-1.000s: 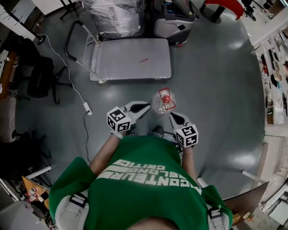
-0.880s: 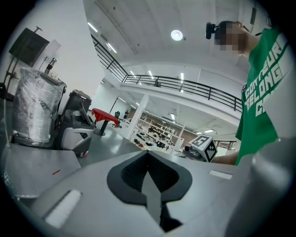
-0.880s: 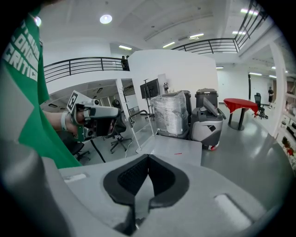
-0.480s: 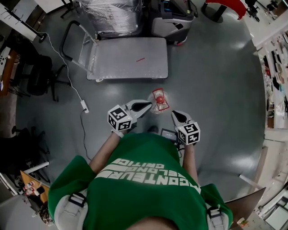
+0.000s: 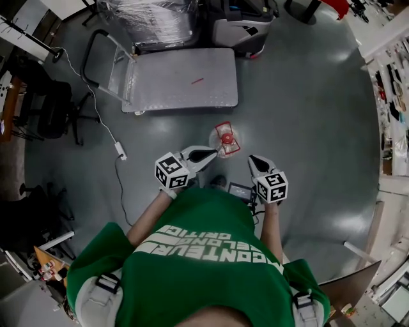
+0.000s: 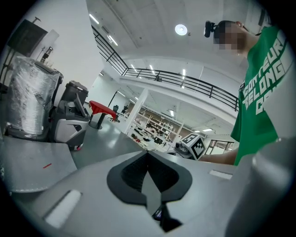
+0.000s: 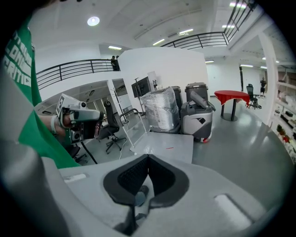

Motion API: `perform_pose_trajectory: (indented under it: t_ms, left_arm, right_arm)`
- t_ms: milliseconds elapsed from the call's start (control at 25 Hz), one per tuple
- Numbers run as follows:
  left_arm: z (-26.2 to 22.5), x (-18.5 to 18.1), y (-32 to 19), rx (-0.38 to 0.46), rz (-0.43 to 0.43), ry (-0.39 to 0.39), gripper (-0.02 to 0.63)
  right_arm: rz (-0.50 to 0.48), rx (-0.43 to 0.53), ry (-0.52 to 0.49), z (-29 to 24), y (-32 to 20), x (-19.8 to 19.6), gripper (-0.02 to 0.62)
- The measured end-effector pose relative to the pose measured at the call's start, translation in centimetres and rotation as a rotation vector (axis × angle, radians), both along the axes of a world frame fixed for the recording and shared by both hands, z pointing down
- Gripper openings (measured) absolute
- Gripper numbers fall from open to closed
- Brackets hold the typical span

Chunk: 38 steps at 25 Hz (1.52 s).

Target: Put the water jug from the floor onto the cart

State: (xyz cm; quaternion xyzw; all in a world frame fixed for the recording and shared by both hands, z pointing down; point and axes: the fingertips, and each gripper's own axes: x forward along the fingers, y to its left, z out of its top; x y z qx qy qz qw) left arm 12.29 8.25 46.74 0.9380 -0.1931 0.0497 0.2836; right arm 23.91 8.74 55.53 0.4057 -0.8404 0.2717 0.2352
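The clear water jug (image 5: 223, 139) with a red cap and red handle stands upright on the grey floor, just in front of the person. The flat grey cart (image 5: 179, 80), with its push handle (image 5: 102, 54) at the left, sits beyond it with a bare deck. My left gripper (image 5: 215, 152) is shut and empty, its tip close to the jug's near left side. My right gripper (image 5: 251, 158) is also shut and empty, a little right of the jug. Neither touches the jug. The gripper views show closed jaws (image 6: 148, 155) (image 7: 148, 157) and the cart (image 7: 166, 143), not the jug.
A plastic-wrapped load (image 5: 150, 19) and a grey machine (image 5: 239, 25) stand behind the cart. A black office chair (image 5: 54, 105) and a white cable with its adapter (image 5: 119, 151) lie to the left. A small device (image 5: 241, 190) sits by the person's feet. Shelves (image 5: 390, 96) line the right.
The jug and cart have shifted slightly left and up in the head view as the person moved. Both grippers stay shut and hold roughly the same places beside the jug.
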Motion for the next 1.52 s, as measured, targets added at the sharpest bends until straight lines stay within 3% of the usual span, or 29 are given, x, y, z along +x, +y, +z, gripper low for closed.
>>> perform_pose_trajectory:
  t_ms: [280,560,960,1280,1520]
  left_arm:
    - [0.0,-1.0,-3.5,0.014,0.07,0.039,0.011]
    - [0.1,-6.0,-9.0,0.035,0.071,0.06,0.011]
    - [2.4,-11.4,-14.2,-0.02,0.096,0.059,0.011]
    - [3.8,-11.7,-15.8,-0.013,0.106,0.042,0.011]
    - [4.5,-9.9,-15.7,-0.025,0.077,0.009,0.011]
  right_arm:
    - [0.039,-0.016,0.028,0.0,-1.6,-2.6,-0.006]
    - [-0.005,-0.011,0.079,-0.4,-5.0,-8.2,-0.006]
    - [-0.033,-0.056,0.176,-0.7,-6.7,-13.1,-0.006]
    - [-0.027,-0.125,0.189,1.6,-4.2,-13.2,-0.006]
    - [-0.151,-0.051,0.19,1.9,-6.3,-13.8,-0.006]
